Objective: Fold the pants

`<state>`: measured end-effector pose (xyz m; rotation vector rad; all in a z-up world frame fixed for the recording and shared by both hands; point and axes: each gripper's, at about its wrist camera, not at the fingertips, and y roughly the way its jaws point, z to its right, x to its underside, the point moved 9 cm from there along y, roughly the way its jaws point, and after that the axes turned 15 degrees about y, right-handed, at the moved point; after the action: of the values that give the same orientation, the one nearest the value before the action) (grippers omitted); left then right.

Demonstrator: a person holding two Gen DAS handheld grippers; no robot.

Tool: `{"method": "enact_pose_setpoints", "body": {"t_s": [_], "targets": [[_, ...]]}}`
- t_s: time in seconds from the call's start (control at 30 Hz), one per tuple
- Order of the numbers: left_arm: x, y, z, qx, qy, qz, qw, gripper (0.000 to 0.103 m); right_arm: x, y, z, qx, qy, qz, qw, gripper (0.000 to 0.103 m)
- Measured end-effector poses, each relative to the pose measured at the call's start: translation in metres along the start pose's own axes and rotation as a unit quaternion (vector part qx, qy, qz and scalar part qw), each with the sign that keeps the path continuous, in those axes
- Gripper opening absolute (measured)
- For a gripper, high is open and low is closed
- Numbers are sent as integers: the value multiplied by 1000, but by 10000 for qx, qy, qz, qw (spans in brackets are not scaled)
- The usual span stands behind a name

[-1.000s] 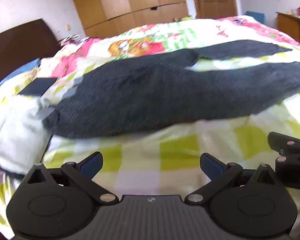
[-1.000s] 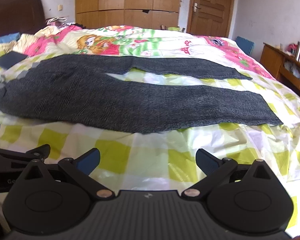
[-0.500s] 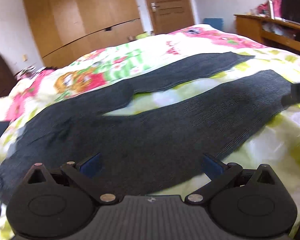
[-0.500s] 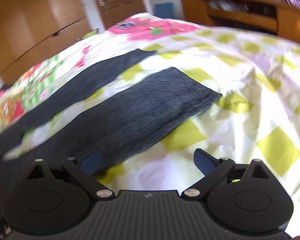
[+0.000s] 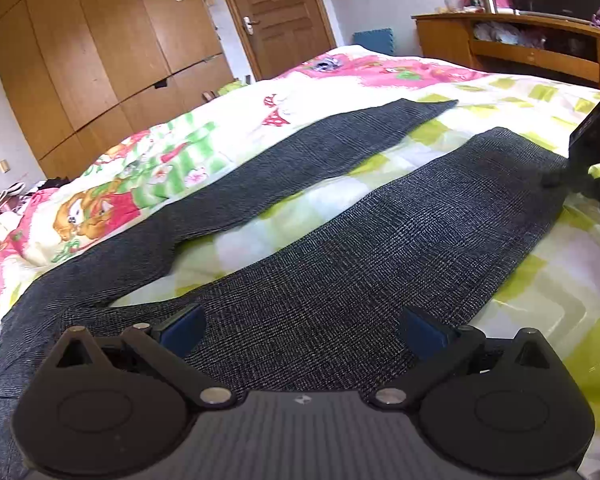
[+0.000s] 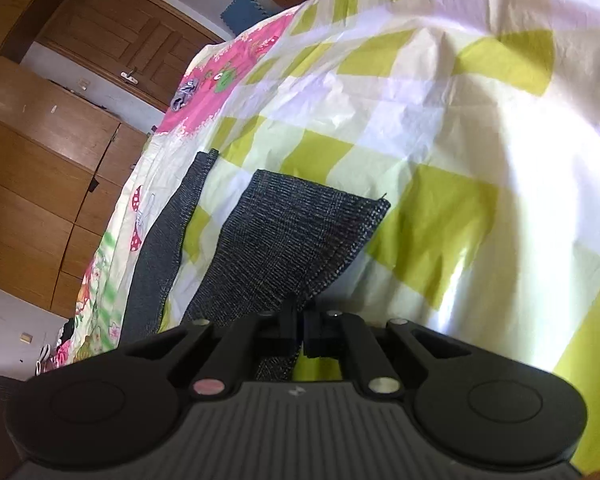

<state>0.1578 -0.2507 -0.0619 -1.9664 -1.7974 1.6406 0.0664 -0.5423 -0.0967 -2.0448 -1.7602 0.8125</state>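
I have the pants point(image 5: 340, 264) lying flat on the bed point(image 5: 540, 288), legs apart in a V. I'll take the near leg point(image 5: 440, 232) as my landmark. Its long axis runs from the waist, low on the left in my left wrist view, away to the cuff at upper right.

My left gripper point(image 5: 300, 324) hovers over the middle of that leg, fingers point(image 5: 182, 326) spread wide with nothing between them, cloth directly ahead and below. My right gripper point(image 6: 300, 320) sits at the cuff end, fingers pressed together on the leg's near edge beside the cuff corner point(image 6: 374, 206), which looks slightly raised off the bed.

The far leg point(image 5: 320, 152) lies beyond the near leg, across a strip of bare sheet. I judge the next move carries the near leg over onto it, so my left gripper must pinch the same edge first.
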Motion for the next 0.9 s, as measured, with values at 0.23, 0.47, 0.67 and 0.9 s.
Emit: {"method": "enact_pose_setpoints", "body": {"t_s": [0.23,0.47,0.67,0.9], "targets": [[4,-15,10,294,-97,83,9995,103,-8,-35,10,991,-1200,243,9875,5],[70,-40,-57,-298,-276,-196,9990,103,31,-72,-44,1695,-2882,1109,9359,16],[175,-73,-182,-1391,-647,-706,9856,103,235,-38,-149,24,-4718,-704,8789,16],[264,-82,-305,-2150,-1187,-1058,9636,103,514,9,-215,-1394,-5857,-2904,7438,16]]}}
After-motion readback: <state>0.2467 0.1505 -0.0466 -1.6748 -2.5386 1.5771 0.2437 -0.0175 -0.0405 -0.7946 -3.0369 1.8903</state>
